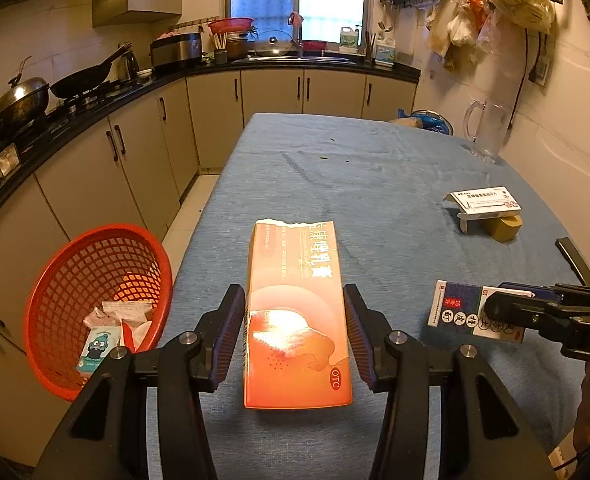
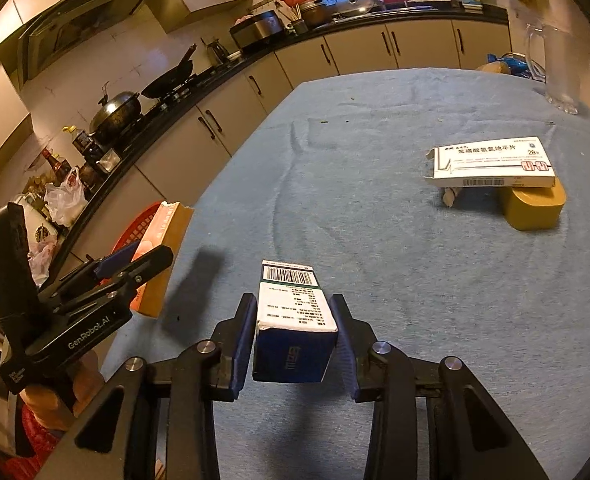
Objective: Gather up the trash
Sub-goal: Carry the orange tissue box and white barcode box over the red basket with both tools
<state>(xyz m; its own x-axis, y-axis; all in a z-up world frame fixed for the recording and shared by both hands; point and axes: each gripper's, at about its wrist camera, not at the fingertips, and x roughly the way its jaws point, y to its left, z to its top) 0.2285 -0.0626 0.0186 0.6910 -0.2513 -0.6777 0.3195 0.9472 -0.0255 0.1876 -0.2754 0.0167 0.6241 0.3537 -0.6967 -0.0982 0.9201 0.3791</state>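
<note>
Over the blue-clothed table (image 1: 375,168), the left gripper (image 1: 294,322) is clamped on a long orange medicine box (image 1: 295,312) with a torn far end, and the right gripper (image 2: 294,334) is clamped on a blue-and-white carton (image 2: 293,320) showing a barcode. Just off the table's left edge sits a red mesh basket (image 1: 55,280) holding wrappers. Farther along the table, a white pill box (image 2: 493,162) rests on a yellow container (image 2: 535,206).
</note>
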